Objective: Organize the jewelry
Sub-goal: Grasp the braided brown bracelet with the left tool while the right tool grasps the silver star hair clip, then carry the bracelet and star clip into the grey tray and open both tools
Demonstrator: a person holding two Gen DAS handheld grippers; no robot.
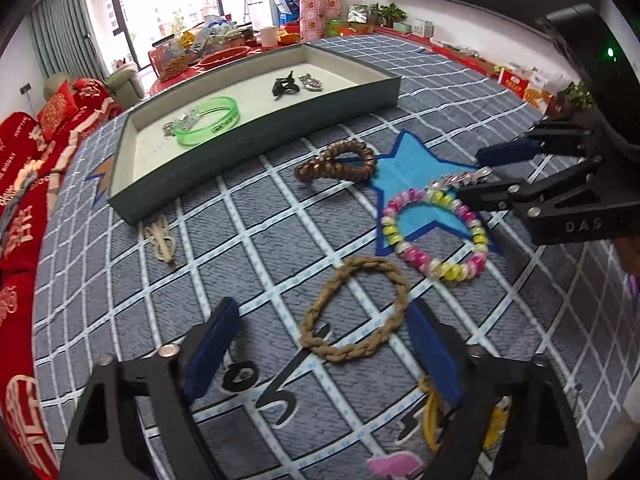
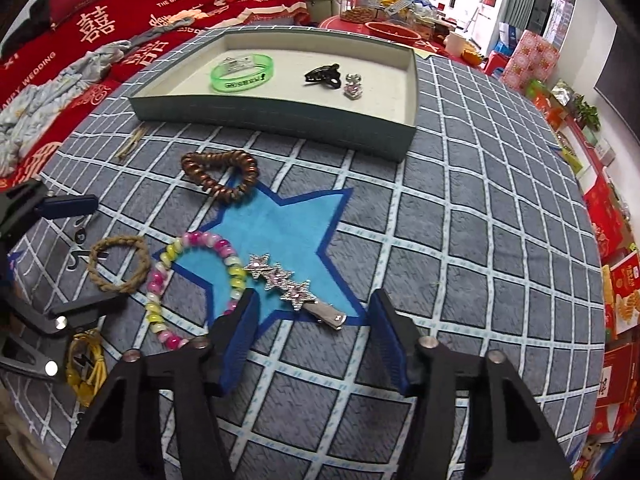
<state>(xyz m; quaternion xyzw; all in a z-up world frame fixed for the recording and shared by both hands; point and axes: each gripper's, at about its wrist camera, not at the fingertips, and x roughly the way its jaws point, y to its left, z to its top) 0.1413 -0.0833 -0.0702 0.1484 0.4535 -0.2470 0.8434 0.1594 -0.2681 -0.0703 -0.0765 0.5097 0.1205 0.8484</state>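
four pieces in tray (image 2: 280, 114), four hair ties (image 1: 354, 316) outside

A fuzzy grey checked cloth mat (image 2: 460, 220) lies under a glossy silver metal star-studded hair clip (image 2: 294, 290), shiny multicoloured plastic bead bracelet (image 2: 192, 280), rough tan braided rope ring (image 1: 354, 316), and translucent green plastic bangle (image 2: 242, 72).
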